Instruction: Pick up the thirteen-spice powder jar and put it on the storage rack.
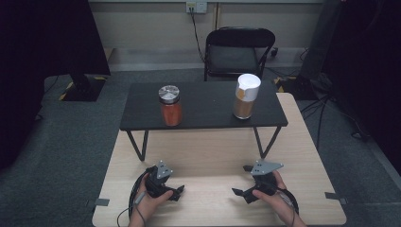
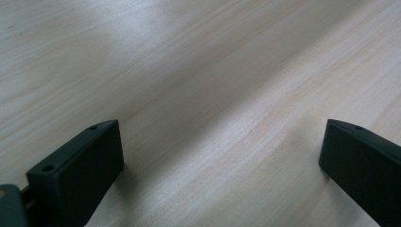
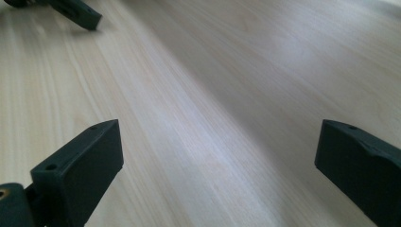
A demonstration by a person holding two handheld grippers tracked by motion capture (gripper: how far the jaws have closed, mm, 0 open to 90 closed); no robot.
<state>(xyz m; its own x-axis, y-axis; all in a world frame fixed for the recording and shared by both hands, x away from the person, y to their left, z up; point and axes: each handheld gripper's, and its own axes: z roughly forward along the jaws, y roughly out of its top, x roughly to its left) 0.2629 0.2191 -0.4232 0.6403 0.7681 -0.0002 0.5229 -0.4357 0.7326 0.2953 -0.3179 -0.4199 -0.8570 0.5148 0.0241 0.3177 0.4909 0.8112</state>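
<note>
High view: fixed above the person's side, facing forward and down, far enough to take in the whole wooden table and the black shelf. Left gripper view: low, close over the tabletop between its jaws. Right gripper view: likewise, its frame sharing the left gripper with the high view

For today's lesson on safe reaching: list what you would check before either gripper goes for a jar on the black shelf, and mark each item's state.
1. Left gripper open, holding nothing: ok.
2. Right gripper open, holding nothing: ok.
3. Red jar upright on the black shelf: ok.
4. White-lidded jar upright: ok.
5. Jars stand well apart: ok.
6. Lids screwed tight: cannot tell.
</note>
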